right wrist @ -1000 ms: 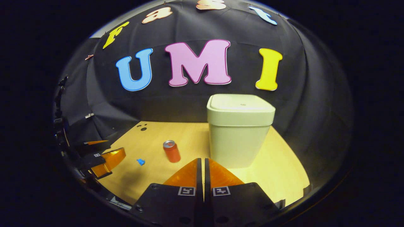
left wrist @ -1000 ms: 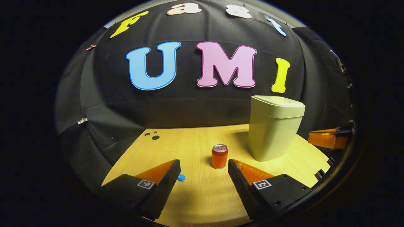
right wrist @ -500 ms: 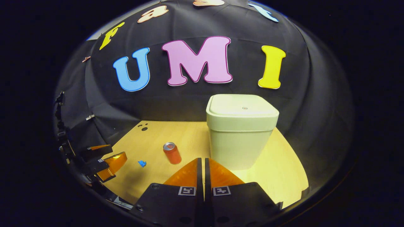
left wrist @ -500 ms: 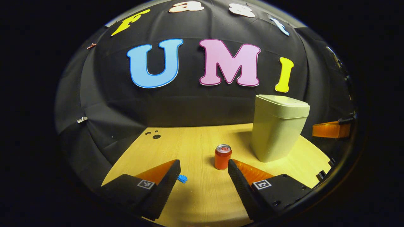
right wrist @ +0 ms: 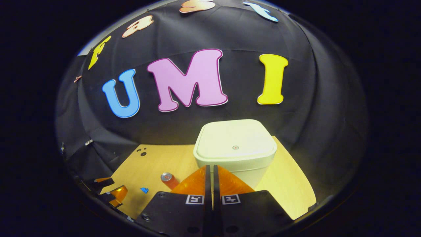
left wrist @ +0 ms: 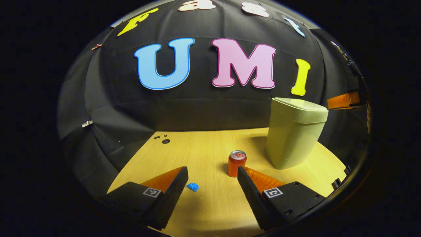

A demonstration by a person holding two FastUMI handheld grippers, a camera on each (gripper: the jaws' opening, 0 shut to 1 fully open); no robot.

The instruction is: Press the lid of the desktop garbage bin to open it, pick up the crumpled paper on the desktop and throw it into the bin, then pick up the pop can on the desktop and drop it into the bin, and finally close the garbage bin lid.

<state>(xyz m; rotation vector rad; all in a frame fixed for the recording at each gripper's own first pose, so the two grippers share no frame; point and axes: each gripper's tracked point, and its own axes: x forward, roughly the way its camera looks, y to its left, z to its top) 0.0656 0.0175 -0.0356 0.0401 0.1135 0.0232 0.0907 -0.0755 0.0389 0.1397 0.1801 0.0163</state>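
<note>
My right gripper [right wrist: 210, 169] has its jaws pressed together with nothing between them, tips low in the centre of the right gripper view. Just past them, mid-frame, sits the bin lid [right wrist: 235, 140], flat and closed. I judge the press comes next, so the lid lying straight ahead of and below the tips is what matters; this hand looks far the nearer, raised above the bin [right wrist: 236, 164] and tilted downward onto it.

My left gripper [left wrist: 212, 177] has its jaws wide and empty, low over the desktop [left wrist: 204, 148]. The pop can [left wrist: 236, 163] stands upright just off its right finger, and the blue crumpled paper [left wrist: 193, 187] lies beside its left finger, lower centre.
</note>
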